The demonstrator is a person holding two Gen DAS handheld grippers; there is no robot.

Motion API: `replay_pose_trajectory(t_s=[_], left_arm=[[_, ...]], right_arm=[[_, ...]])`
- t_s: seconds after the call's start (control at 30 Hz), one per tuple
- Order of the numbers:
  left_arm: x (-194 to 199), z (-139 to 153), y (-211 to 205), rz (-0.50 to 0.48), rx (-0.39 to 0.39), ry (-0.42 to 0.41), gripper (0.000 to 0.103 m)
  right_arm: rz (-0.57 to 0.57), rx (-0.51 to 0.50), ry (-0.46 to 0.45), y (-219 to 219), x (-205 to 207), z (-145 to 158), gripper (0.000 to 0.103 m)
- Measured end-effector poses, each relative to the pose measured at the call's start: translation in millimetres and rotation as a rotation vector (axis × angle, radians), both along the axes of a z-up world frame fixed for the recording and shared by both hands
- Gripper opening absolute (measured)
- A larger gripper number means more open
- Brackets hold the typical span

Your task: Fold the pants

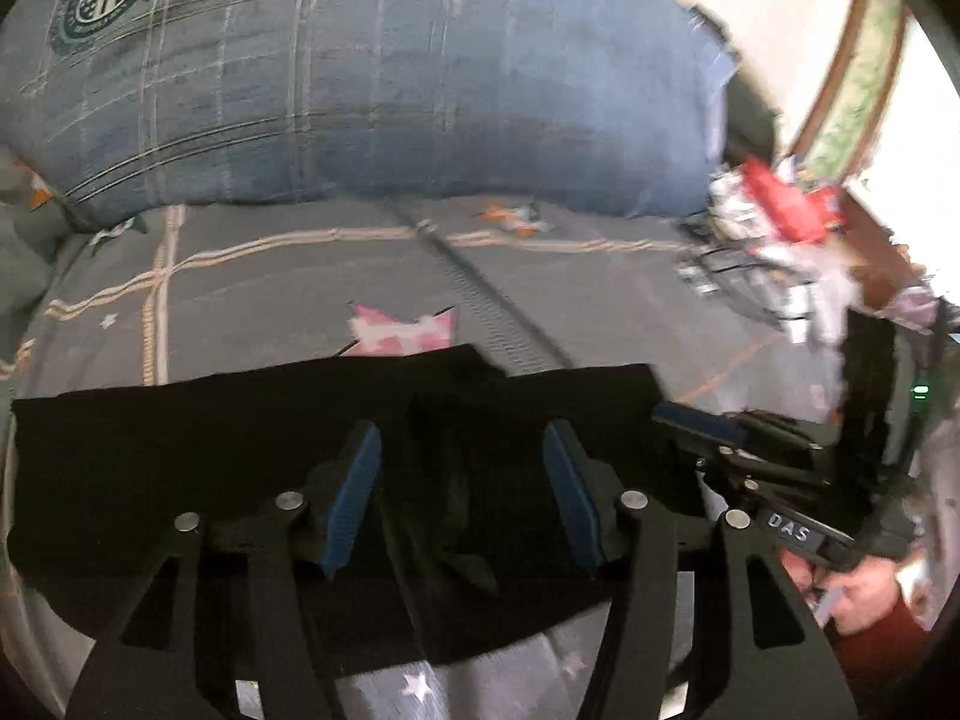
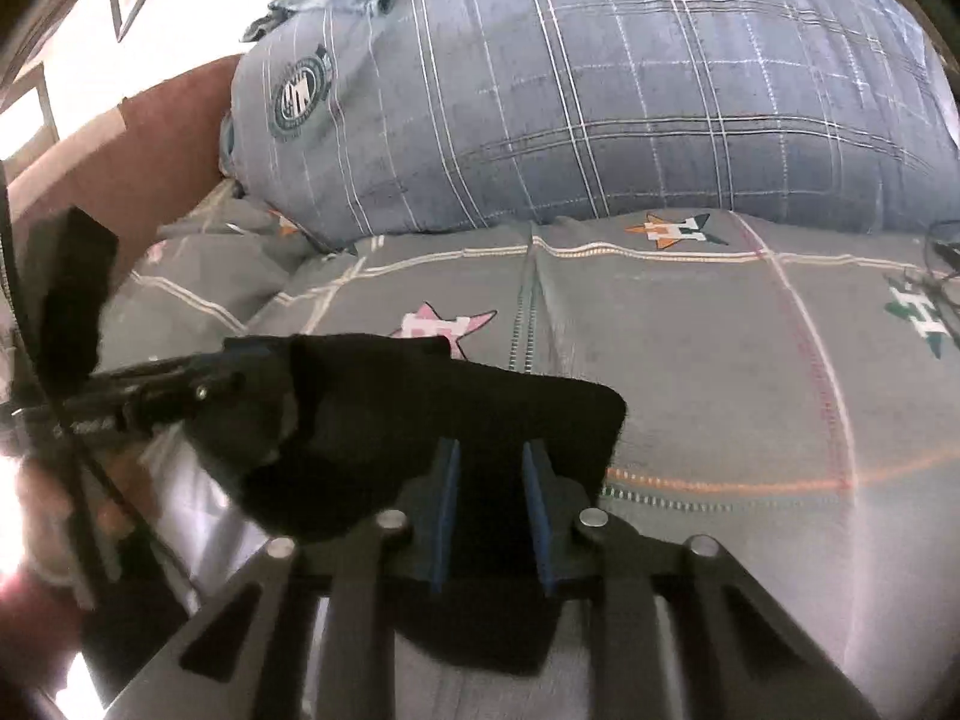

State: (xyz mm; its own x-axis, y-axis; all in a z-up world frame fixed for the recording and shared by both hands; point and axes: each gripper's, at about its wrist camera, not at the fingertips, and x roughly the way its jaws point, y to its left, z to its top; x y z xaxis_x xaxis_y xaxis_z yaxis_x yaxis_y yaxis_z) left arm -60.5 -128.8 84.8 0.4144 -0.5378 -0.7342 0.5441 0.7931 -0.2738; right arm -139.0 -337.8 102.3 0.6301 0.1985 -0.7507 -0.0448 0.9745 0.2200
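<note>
Seemingly mid-fold, the black pants point(image 1: 240, 468) lie on the bed point(image 1: 270, 294); left tongs point(image 1: 465, 498) spread wide, gripping nothing; right tongs point(image 2: 489, 516) narrowed around the cloth's edge, likely to carry it over.

A gray bed point(image 2: 690, 360) with star shapes has a big blue checked pillow point(image 2: 600, 90). Bright light fills the window point(image 1: 924, 138).

left gripper point(image 1: 462, 492): fingers point(image 1: 354, 498) spread wide, level, pointing forward | right gripper point(image 2: 489, 510): fingers point(image 2: 444, 510) nearly closed, cloth between them | grippers side by side, close
</note>
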Motion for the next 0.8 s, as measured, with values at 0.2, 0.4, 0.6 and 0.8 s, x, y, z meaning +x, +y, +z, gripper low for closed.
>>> replay_pose_trajectory(t_s=[0.2, 0.4, 0.6, 0.8], left_arm=[[16, -33, -5, 0.035, 0.042, 0.075, 0.057], [10, -21, 10, 0.073, 0.03, 0.066, 0.057], [13, -26, 19, 0.133, 0.049, 0.068, 0.062], [7, -24, 25, 0.146, 0.033, 0.078, 0.062]], right_arm=[[0.021, 0.007, 0.016, 0, 16, -16, 0.021], [0.049, -0.024, -0.015, 1, -6, 10, 0.025], [0.07, 0.013, 0.003, 1, -33, 6, 0.027], [0.044, 0.033, 0.014, 1, -36, 0, 0.029]])
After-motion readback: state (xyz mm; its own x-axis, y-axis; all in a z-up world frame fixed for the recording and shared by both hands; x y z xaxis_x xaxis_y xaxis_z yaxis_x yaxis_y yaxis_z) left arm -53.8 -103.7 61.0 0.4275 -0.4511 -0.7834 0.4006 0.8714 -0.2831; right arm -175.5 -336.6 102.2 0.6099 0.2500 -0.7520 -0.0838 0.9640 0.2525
